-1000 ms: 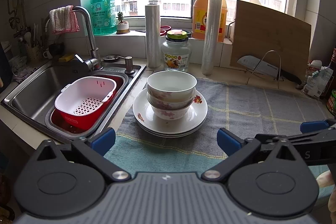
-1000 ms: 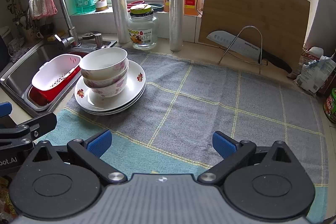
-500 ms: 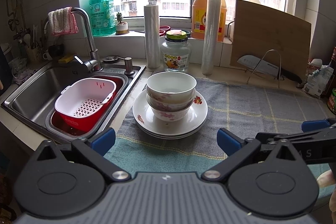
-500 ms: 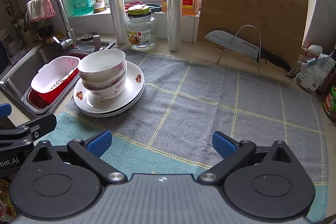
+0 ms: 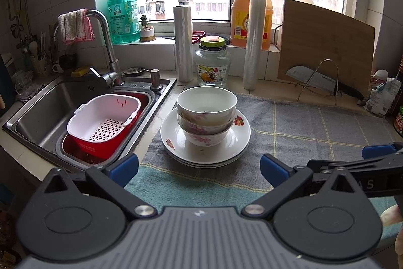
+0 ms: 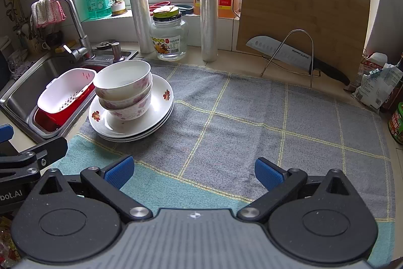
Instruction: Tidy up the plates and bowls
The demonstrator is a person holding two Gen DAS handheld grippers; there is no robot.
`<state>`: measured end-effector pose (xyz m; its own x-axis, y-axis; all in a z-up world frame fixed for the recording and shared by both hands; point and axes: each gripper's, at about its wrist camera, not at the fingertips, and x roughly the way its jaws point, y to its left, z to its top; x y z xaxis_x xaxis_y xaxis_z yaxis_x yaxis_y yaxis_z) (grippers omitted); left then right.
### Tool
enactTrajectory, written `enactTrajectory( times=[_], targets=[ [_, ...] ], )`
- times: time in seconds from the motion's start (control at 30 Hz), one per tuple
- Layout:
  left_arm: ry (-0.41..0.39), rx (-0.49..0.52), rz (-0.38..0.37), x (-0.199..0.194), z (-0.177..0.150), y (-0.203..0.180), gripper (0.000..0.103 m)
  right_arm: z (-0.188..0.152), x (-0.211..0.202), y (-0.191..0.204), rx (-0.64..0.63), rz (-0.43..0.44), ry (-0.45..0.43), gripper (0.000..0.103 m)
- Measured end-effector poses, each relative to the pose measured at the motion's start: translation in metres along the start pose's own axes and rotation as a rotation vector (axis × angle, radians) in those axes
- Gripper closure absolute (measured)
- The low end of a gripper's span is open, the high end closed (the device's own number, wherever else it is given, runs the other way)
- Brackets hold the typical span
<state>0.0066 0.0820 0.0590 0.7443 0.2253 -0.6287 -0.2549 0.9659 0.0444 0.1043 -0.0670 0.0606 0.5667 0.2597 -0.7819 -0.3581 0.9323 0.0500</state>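
Bowls (image 5: 206, 115) sit nested on the plates (image 5: 205, 138) at the towel's (image 6: 252, 122) sink-side edge. We see them dead ahead of the left gripper (image 5: 199, 167), but well off to the left of the right gripper (image 6: 192, 172). Left is nearer. Both sets of jaws gape wide, empty.

The left wrist view looks forward from low over the counter's front edge, straight at the stack of bowls (image 5: 206, 117) on plates (image 5: 205, 140), close ahead, with the sink (image 5: 37, 112) to its left. The right wrist view sits further right and slightly higher, facing the window and the cutting board (image 6: 302, 14), the same stack off to its left. Both share the cloth (image 6: 252, 117), stack and windowsill.
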Motion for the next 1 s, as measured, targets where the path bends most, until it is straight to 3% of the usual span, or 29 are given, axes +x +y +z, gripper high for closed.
enactTrajectory(
  times=[1.0],
  targets=[
    [0.006, 0.001, -0.001, 0.0018, 0.0013, -0.0008, 0.001, 0.0018, 0.0007, -0.0004, 0.013, -0.017, 0.011, 0.000]
  ],
)
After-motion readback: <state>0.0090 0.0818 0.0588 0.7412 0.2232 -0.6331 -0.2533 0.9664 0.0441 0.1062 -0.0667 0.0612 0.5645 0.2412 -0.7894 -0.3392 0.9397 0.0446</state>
